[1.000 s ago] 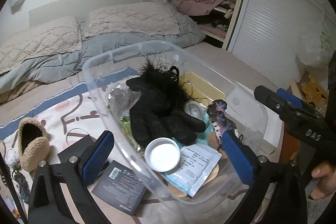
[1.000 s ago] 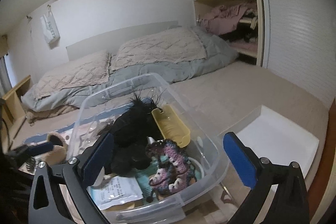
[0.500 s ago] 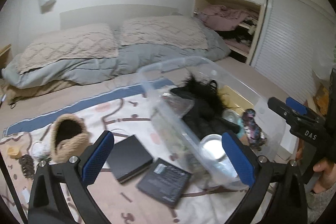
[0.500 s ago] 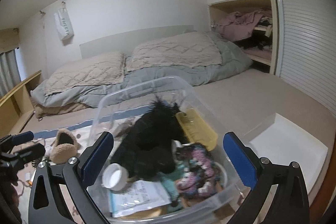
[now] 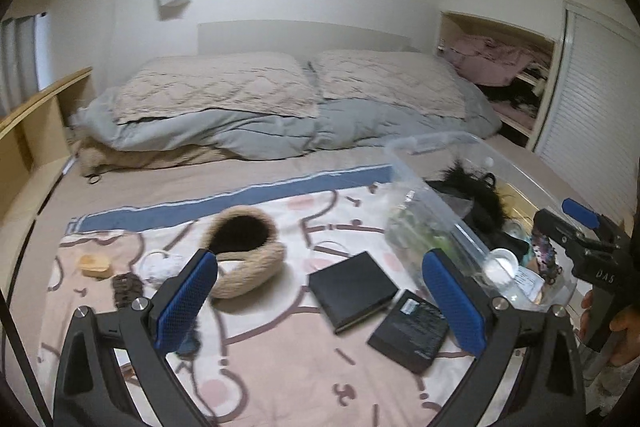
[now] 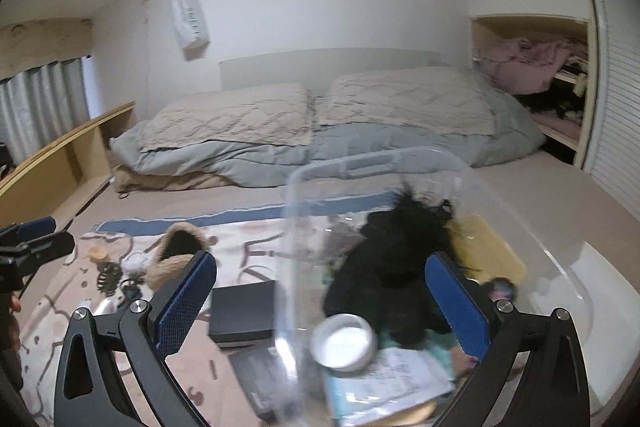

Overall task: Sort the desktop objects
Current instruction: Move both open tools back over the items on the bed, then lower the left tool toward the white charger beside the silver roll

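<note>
My left gripper (image 5: 320, 301) is open and empty, hovering over a patterned mat (image 5: 280, 367) on the bed. Beneath it lie a fuzzy beige slipper (image 5: 244, 259), a black box (image 5: 352, 285) and a flat black packet (image 5: 412, 323). A clear plastic bin (image 5: 424, 143) stands to the right. My right gripper (image 6: 320, 307) is open and empty above the bin (image 6: 380, 159), which holds black furry gloves (image 6: 400, 259), a white lid (image 6: 344, 341), a yellow tray (image 6: 488, 255) and a printed packet (image 6: 400, 379). The right gripper (image 5: 580, 239) also shows at the right edge of the left wrist view.
Small items lie at the mat's left end: a tan piece (image 5: 94, 263), a dark hair claw (image 5: 126, 287) and a white bundle (image 5: 160, 265). Pillows and a grey duvet (image 5: 280, 131) fill the back. A wooden ledge (image 5: 40, 99) runs along the left.
Both views have swung left. The left gripper has moved off the bin to above the slipper and black box. The bin has slid right in both views. Both grippers stay open.
</note>
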Motion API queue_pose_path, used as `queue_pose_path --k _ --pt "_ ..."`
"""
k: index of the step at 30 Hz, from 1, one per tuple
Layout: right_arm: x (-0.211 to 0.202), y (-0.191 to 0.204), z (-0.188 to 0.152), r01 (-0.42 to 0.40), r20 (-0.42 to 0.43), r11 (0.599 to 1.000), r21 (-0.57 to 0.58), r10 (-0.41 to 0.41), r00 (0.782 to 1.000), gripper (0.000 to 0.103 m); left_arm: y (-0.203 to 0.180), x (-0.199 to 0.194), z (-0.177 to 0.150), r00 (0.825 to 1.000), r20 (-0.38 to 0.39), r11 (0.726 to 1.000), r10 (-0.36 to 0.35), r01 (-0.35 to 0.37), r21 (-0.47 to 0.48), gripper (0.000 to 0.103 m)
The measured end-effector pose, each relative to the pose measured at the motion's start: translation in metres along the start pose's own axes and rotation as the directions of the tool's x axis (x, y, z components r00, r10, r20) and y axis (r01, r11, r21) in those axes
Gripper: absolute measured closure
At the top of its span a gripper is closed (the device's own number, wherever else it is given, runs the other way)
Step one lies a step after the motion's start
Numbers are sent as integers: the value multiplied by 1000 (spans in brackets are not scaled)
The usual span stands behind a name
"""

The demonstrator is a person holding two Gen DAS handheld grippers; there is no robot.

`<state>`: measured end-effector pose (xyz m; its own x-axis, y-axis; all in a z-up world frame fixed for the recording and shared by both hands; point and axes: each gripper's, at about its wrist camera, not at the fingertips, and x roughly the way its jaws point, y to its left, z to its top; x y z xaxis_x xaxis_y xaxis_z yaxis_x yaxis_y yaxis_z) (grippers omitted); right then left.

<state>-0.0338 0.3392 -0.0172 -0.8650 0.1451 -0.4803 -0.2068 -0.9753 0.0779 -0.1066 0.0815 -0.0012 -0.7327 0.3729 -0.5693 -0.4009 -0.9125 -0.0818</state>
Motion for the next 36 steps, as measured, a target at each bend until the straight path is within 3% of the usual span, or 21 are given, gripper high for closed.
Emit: queue_pose_path --k 6,11,23,36 --pt "4 35 2 -71 1 997 -31 71 997 0 38 -21 -1 998 42 998 55 -53 -46 0" --pt "7 61 0 -112 -1 991 -71 112 994 0 64 -33 -10 995 31 994 96 -94 -64 0" --pt "14 121 -3 -211 -24 970 -122 210 977 0 107 -67 -28 974 53 970 219 -212 -118 0" --pt "34 183 -15 -312 -77 937 -156 303 950 0 166 -73 -57 956 8 941 293 -287 -176 0"
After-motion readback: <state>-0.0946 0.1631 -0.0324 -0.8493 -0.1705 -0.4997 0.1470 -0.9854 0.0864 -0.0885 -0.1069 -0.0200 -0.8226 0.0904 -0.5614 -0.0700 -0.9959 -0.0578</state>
